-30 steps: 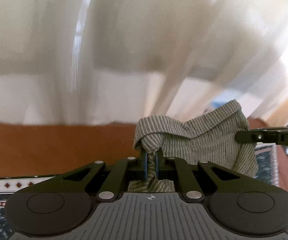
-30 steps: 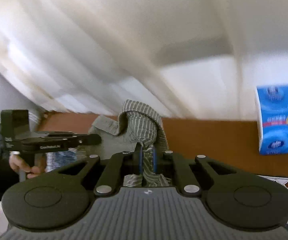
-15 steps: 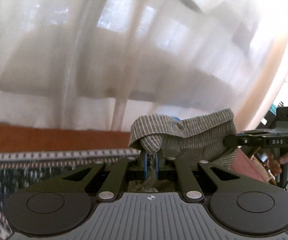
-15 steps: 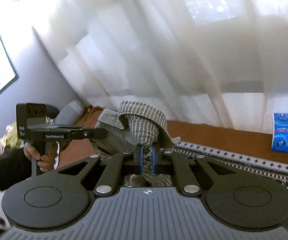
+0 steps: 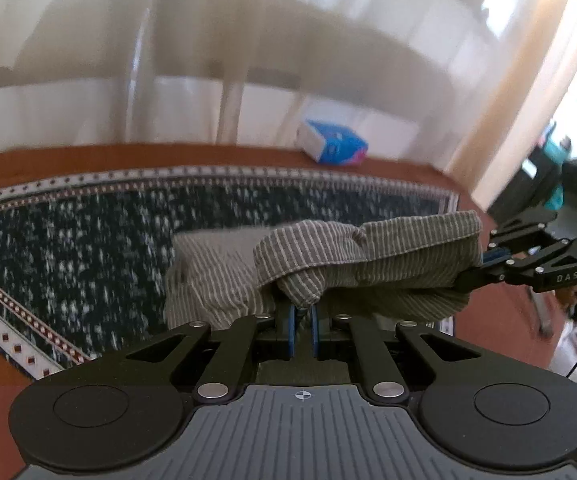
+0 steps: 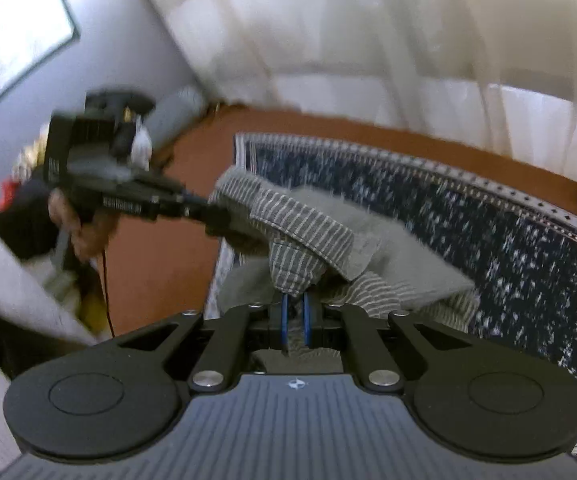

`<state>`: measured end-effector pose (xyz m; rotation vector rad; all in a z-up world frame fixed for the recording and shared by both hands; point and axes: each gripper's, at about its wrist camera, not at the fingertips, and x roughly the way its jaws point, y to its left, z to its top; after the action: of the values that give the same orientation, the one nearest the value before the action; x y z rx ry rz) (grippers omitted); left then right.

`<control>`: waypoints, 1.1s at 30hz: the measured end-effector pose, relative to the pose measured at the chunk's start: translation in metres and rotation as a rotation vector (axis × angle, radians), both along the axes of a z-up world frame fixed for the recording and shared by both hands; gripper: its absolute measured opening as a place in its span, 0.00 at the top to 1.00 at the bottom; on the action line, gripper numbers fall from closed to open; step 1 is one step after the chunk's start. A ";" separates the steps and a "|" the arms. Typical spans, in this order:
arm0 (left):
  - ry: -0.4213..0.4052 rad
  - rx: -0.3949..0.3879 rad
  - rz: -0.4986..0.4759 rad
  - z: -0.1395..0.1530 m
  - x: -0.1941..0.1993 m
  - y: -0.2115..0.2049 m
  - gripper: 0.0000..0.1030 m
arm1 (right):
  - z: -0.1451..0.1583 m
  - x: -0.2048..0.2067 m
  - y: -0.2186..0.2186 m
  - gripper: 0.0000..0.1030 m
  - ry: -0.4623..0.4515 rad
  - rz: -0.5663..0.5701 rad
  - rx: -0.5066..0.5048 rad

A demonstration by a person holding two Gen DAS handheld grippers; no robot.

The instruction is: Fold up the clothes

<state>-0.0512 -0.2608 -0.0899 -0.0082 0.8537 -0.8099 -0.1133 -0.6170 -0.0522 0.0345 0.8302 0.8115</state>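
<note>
Your left hand-held gripper (image 5: 302, 326) is clenched on a bunched corner of the grey, white-striped cotton garment (image 5: 368, 256), the blue pads pinching the cloth between them. Your right hand-held gripper (image 6: 295, 322) grasps another bunched part of the same garment (image 6: 300, 236), its jaws likewise pressed tight on the fabric. Between the two grips the top edge of the garment is stretched, and the rest of the cloth hangs down toward the dark blue patterned rug (image 5: 88, 248) with its pale, diamond-dotted border. The rug lies on a reddish-brown floor (image 5: 224, 156). A blue tissue box (image 5: 332, 146) sits on that floor near the white sheer curtains (image 5: 248, 40), well apart from the garment. In the right wrist view your hand (image 6: 76, 228) shows around the left gripper's handle.
</note>
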 end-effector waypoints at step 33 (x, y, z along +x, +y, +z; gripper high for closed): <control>-0.070 0.122 0.058 -0.013 -0.025 -0.008 0.46 | -0.052 -0.030 -0.026 0.51 0.101 -0.426 0.063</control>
<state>-0.0759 -0.2693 -0.1027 0.1015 0.8320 -0.6987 -0.1430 -0.6432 -0.1044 0.3003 0.8540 0.4355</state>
